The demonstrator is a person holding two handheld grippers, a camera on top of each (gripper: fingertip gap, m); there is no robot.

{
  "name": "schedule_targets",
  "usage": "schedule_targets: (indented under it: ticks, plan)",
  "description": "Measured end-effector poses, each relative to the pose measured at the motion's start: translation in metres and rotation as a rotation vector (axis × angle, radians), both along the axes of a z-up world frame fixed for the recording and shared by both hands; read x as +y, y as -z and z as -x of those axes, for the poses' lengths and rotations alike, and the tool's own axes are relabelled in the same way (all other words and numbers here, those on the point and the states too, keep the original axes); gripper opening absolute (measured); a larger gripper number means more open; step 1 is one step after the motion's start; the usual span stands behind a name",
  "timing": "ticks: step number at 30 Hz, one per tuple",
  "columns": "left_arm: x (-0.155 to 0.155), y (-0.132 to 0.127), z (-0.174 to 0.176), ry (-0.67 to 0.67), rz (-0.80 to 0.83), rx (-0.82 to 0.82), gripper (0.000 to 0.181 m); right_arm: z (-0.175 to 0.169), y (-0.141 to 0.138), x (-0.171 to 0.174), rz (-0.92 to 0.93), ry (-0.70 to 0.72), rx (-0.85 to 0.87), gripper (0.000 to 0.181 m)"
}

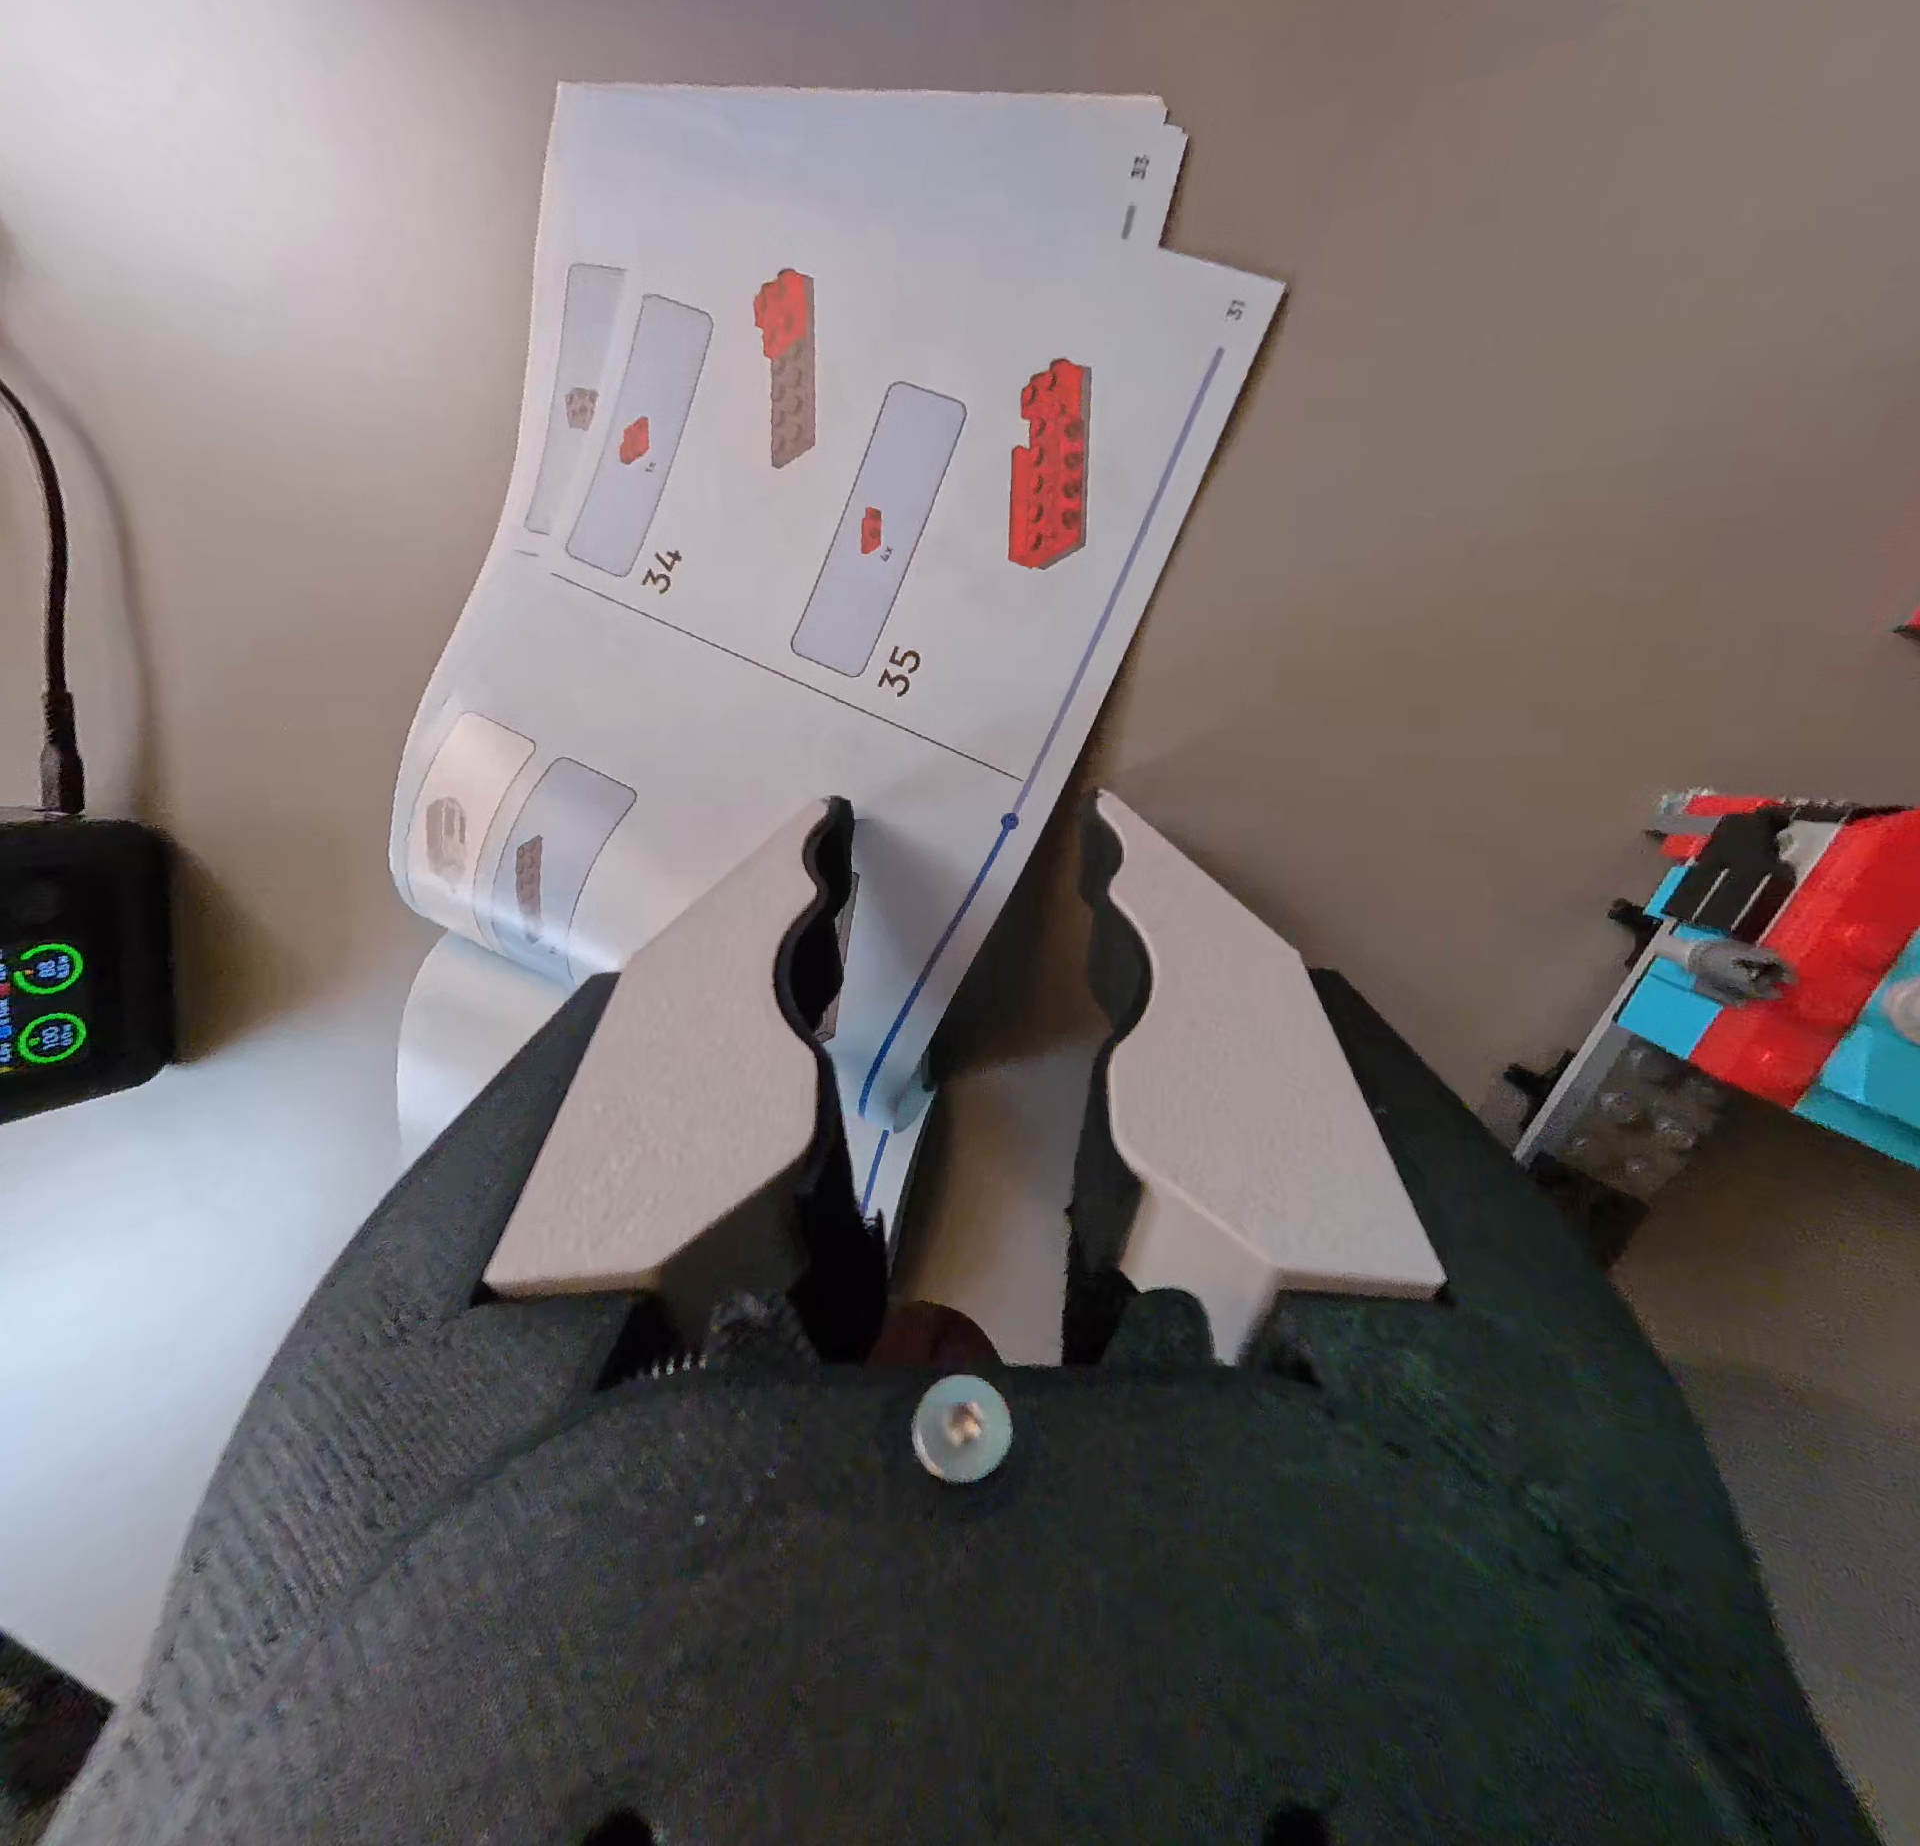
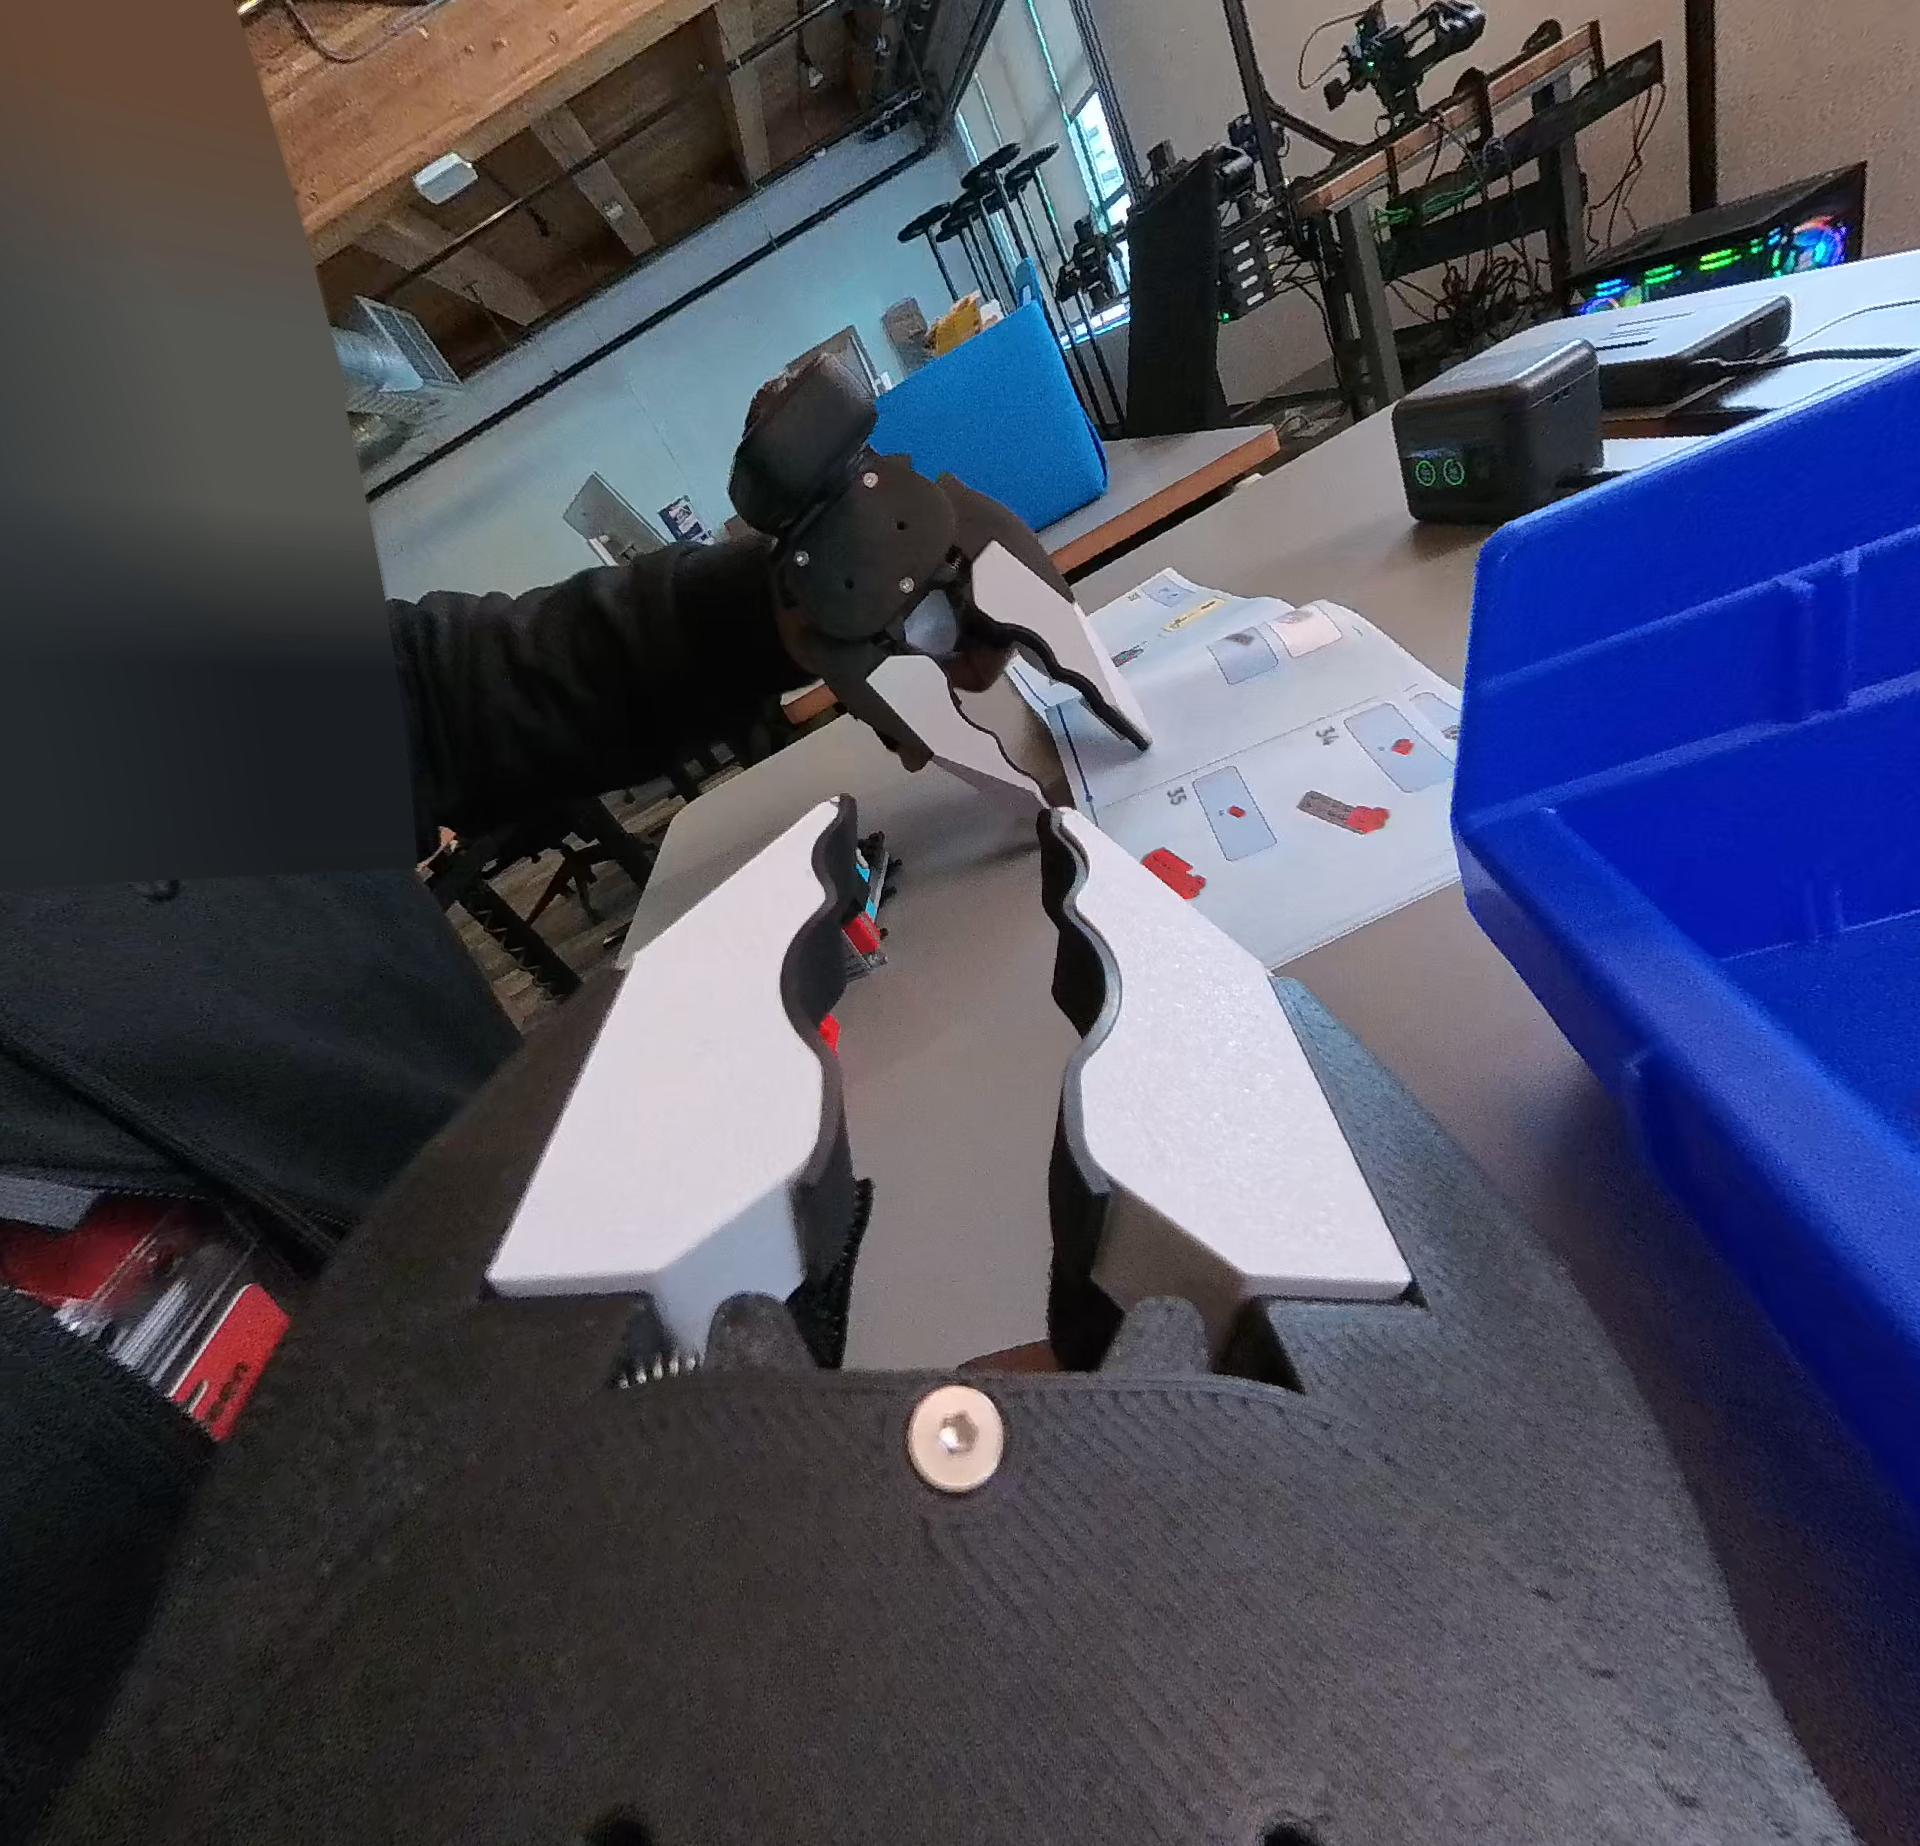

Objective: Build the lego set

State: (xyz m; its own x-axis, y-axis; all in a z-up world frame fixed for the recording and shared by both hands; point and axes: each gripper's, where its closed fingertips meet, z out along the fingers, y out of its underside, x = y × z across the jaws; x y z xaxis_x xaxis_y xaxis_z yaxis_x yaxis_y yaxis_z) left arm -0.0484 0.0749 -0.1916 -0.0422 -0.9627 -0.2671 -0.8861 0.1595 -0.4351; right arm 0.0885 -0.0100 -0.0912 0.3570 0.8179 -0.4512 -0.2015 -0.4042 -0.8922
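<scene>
The instruction booklet (image 1: 831, 394) lies open on the table, and one of its pages stands lifted and curled. My left gripper (image 1: 971, 809) is open with that page's lower edge between its fingers, resting against the left finger (image 1: 707, 1017). The right wrist view shows the left gripper (image 2: 1091, 768) tilted down over the booklet (image 2: 1299, 809). My right gripper (image 2: 945, 814) is open and empty above the table. A partly built red, turquoise and grey lego model (image 1: 1787, 975) sits to the right of the booklet. It is mostly hidden behind my right gripper's left finger (image 2: 868, 923).
A blue plastic bin (image 2: 1714, 757) stands at the right, close to my right gripper. A black power unit with a lit display and a cable (image 1: 73, 965) sits at the left (image 2: 1496, 446). A person's black sleeve (image 2: 582, 674) reaches in from the left. Some 20 centimetres of space lies between my two pairs of fingers.
</scene>
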Motion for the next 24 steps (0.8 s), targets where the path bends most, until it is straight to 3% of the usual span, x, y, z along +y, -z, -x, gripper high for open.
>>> schedule_targets:
  ticks: [24]
  plan:
    - [0.015,-0.014,0.036,-0.011,-0.107,0.081,0.04,0.0,0.0,-0.001,-0.005,-0.003,-0.002,0.034]
